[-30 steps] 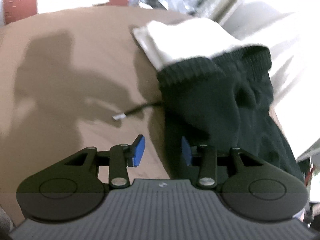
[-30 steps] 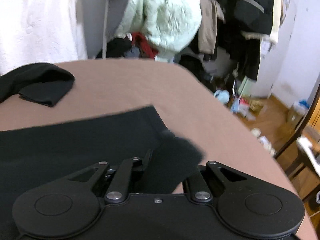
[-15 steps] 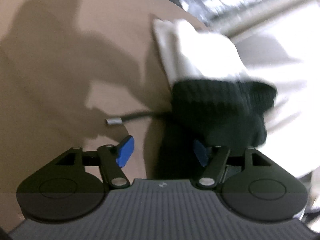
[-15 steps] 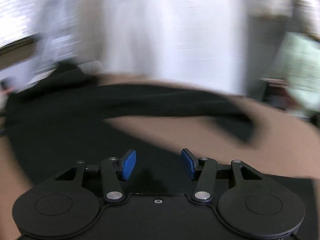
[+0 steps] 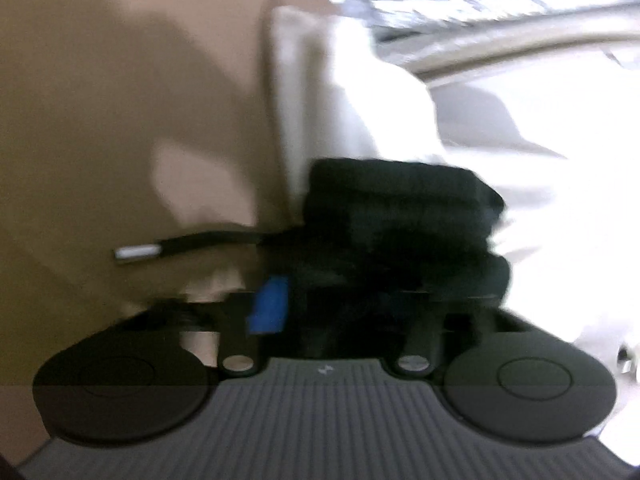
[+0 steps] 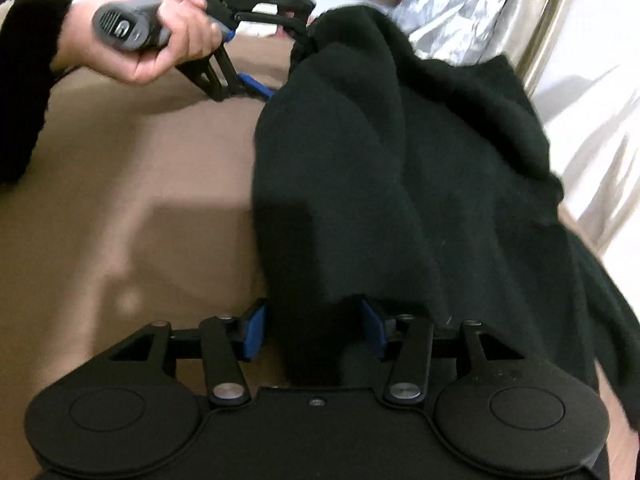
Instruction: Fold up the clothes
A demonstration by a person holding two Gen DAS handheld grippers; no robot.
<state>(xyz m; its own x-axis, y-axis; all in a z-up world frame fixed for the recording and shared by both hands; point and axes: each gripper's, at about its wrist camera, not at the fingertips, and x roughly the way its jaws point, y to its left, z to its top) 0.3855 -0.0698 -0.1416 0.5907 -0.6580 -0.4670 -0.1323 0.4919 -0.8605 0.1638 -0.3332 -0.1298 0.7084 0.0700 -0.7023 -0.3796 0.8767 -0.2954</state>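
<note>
A black knit garment (image 6: pixel 420 168) lies bunched on the brown table (image 6: pixel 140 184). Its ribbed cuff end (image 5: pixel 400 216) fills the left wrist view, with a black drawstring and silver tip (image 5: pixel 138 252) trailing left. My left gripper (image 5: pixel 344 308) has its jaws around that end, and the blurred frame does not show whether they are closed; it also shows in the right wrist view (image 6: pixel 288 36), held by a hand at the garment's far end. My right gripper (image 6: pixel 314 330) is open, with the garment's near edge lying between its blue pads (image 6: pixel 254 330).
A folded white cloth (image 5: pixel 348 112) lies on the table behind the black garment. White fabric (image 6: pixel 592 92) and crinkled silver foil (image 6: pixel 452 12) sit off the table's right and far side. Bare table lies to the left.
My right gripper let go of the garment corner, opened and swung round to the garment's near edge. My left gripper moved forward onto the ribbed cuff end.
</note>
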